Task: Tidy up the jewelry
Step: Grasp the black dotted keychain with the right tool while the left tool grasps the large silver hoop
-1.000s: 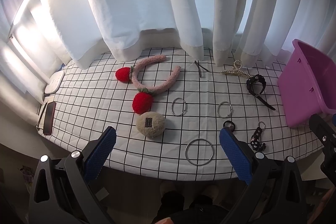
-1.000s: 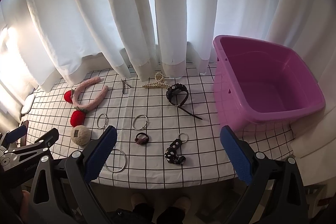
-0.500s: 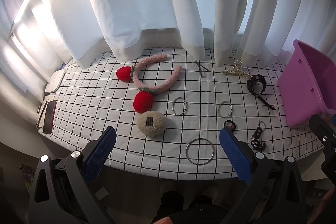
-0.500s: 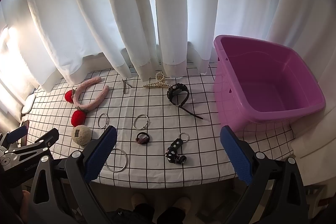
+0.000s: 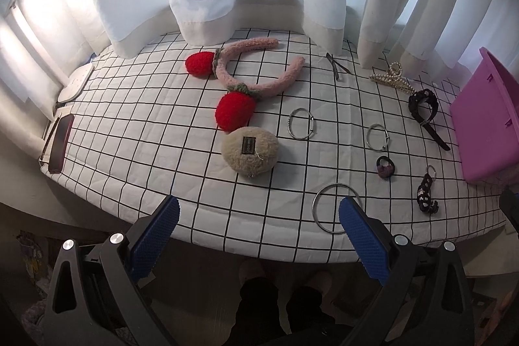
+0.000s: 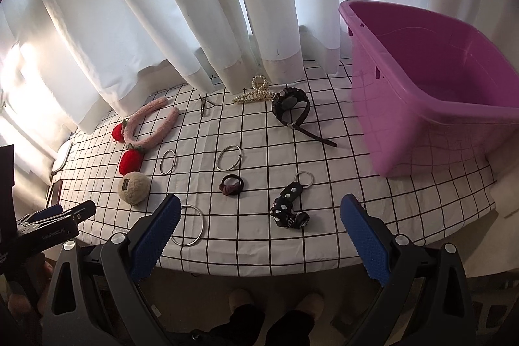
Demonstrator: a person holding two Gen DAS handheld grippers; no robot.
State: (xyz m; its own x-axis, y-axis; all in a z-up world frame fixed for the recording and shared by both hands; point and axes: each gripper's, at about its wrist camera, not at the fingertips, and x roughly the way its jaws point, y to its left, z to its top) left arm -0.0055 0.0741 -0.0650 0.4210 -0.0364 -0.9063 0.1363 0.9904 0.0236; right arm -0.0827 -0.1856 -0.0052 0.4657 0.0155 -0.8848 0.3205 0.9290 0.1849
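Observation:
Jewelry lies spread on a checked tablecloth [image 5: 146,132]. Nearest my open left gripper [image 5: 259,209] are a large silver ring [image 5: 335,209] and a beige plush puff [image 5: 249,149], both just beyond its fingertips. My right gripper [image 6: 261,205] is open too, hovering at the table's front edge before a dark hair tie [image 6: 232,185] and a polka-dot bow keychain [image 6: 288,203]. Farther back lie two silver bangles [image 6: 229,158], a black strap bracelet [image 6: 290,102], a pearl claw clip [image 6: 256,93] and a pink strawberry headband [image 5: 259,70]. Neither gripper holds anything.
A purple plastic tub [image 6: 421,106] stands at the table's right end. White curtains [image 6: 194,21] hang along the back edge. A phone [image 5: 60,141] and a white dish [image 5: 76,83] lie at the left end. A person's feet [image 6: 275,304] show below the front edge.
Both grippers have moved forward toward the table, the left more than the right, so the items look larger and nearer. Both stay open; nothing on the table has moved.

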